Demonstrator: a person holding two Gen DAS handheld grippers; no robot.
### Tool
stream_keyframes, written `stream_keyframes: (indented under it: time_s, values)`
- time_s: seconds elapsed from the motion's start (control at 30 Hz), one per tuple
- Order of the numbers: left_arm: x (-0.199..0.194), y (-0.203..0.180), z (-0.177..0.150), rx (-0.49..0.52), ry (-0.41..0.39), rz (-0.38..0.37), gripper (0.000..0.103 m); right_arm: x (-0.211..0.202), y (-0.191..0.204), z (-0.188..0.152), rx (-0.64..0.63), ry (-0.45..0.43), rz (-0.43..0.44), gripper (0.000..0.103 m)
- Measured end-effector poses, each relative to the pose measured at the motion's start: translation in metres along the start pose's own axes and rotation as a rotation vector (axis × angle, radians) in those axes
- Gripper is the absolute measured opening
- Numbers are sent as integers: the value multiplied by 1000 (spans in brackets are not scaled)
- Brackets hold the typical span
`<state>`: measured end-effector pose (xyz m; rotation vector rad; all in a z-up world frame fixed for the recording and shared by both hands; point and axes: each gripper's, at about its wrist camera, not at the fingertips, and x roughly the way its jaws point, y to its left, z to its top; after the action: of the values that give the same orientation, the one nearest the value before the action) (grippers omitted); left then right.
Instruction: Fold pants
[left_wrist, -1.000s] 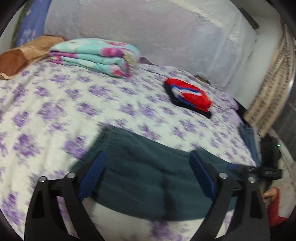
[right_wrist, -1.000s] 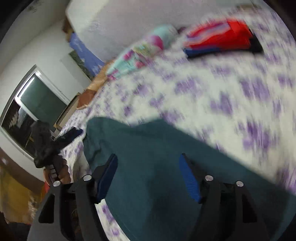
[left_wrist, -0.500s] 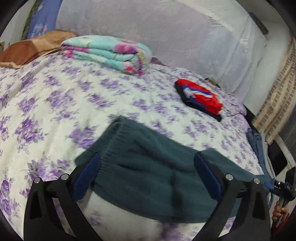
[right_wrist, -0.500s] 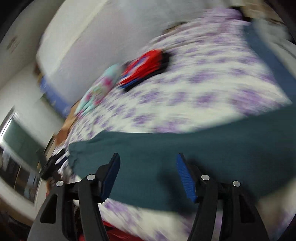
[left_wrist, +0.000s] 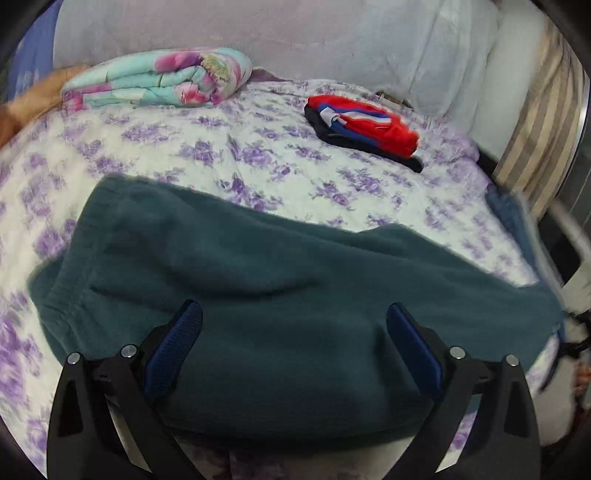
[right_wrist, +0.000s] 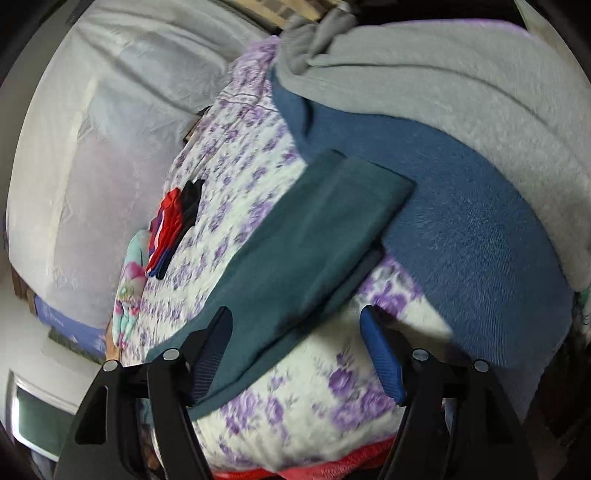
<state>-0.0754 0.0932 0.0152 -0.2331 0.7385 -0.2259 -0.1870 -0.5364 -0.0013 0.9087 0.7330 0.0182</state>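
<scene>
Dark teal pants lie flat across the purple-flowered bedsheet, waistband to the left. My left gripper hovers open over their near middle, with cloth below the fingers and none pinched. In the right wrist view the pants' leg end stretches away up to the right. My right gripper hangs above the leg's near edge and the sheet. Its jaws are opening and the pads press on nothing.
A folded floral blanket and a folded red and blue garment lie further back on the bed. By the leg end lie a blue garment and a grey one. A white covered wall backs the bed.
My left gripper has moved in closer and lower over the pants. My right gripper has swung along the pants from the waist side to the leg end and rolled.
</scene>
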Motion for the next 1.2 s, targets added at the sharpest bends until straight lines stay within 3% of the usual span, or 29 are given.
stream_keyframes:
  time_s: [0.23, 0.27, 0.3, 0.37, 0.47, 0.53, 0.6, 0.73, 0.83, 0.9, 0.93, 0.97, 1.07, 1.2]
  values:
    - [-2, -2, -1, 28, -2, 50, 98, 1, -7, 12, 43, -91, 33, 68]
    - [-1, -1, 0, 29, 2, 56, 98, 4, -4, 12, 19, -110, 26, 47]
    - [-1, 0, 1, 32, 5, 71, 98, 4, -2, 12, 0, -123, 32, 3]
    - [0, 1, 2, 37, 7, 112, 98, 2, -5, 11, -5, -138, 59, 4]
    - [-1, 1, 2, 44, 12, 139, 98, -6, 2, 12, -115, -175, 32, 4]
    - [-7, -6, 2, 50, 8, 149, 97, -1, -15, 17, -48, -142, 50, 4]
    - [-20, -24, 2, 85, -9, 96, 97, 11, -34, 16, 7, -118, 71, 2]
    - [-46, -88, 12, 201, -111, 10, 98, 14, -25, 12, -30, -144, 46, 2]
    - [-27, -119, 6, 239, -30, -98, 98, 14, -27, 12, -19, -139, 74, 2]
    - [5, -127, -11, 276, 56, -15, 98, 13, -29, 12, -24, -141, 77, 2]
    - [34, -122, -25, 286, 148, 54, 99, 13, -28, 11, -29, -144, 73, 2]
    - [40, -116, -32, 266, 153, 47, 99, 13, -27, 10, -37, -148, 66, 2]
    - [5, -107, -25, 212, 63, -37, 98, 9, -21, 9, -68, -162, 34, 4]
    - [-32, -87, -15, 195, -68, 4, 98, 5, -3, 8, -133, -194, -2, 4]
